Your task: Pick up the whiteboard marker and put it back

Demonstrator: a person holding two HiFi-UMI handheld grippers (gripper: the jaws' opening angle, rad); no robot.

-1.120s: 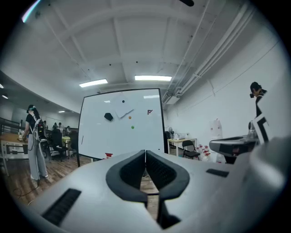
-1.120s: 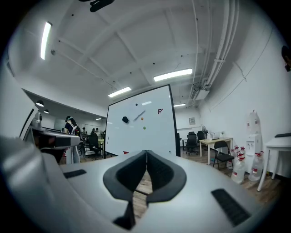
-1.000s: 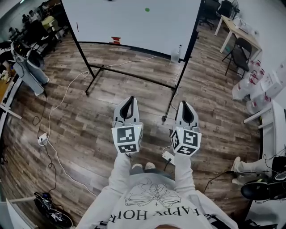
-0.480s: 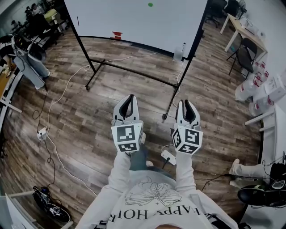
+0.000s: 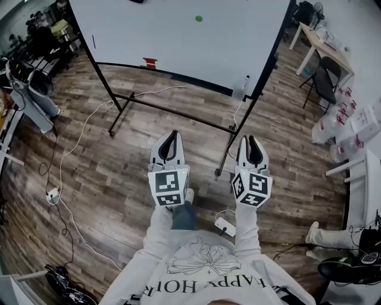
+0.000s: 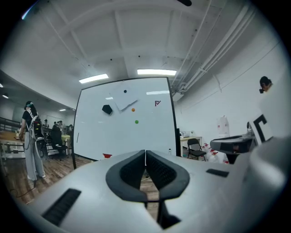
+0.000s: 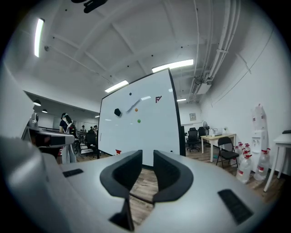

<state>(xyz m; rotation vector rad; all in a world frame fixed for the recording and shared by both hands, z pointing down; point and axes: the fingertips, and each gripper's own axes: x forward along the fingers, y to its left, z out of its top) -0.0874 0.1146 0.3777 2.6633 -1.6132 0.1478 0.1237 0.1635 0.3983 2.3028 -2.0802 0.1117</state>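
Two grippers out in front in the head view, side by side and level, pointing across the wooden floor (image 5: 107, 173) toward a whiteboard (image 5: 178, 30) on a black stand (image 5: 172, 110), well apart from it. Left gripper (image 5: 172, 136): jaws pressed together, tips touching, nothing pinched, plain in the left gripper view. Right gripper (image 5: 251, 140): jaws just opened, now parted by a clear gap, with only floor and board showing through it. Whiteboard marker (image 5: 93, 40): seemingly the thin dark stick upright on the board's face near its left edge, too small for detail, far from both grippers. Elsewhere on the board, a green dot (image 5: 198, 18); in the left gripper view, an orange dot (image 6: 132, 109) just above it, a black block (image 6: 107, 109) to their left and a small red mark (image 6: 157, 103) toward the top right. Red object (image 5: 149, 62) on the ledge along the board's lower edge; white bottle-like thing (image 5: 246, 85) by the stand's right post. White cable (image 5: 107, 103) trailing over the floor from under the board toward the left; white power strip (image 5: 225, 226) on the floor just beside the wearer's legs. Black chair (image 5: 324, 83) and a table (image 5: 324, 44) off to the right; a person (image 6: 31, 136) standing at far left in the left gripper view.
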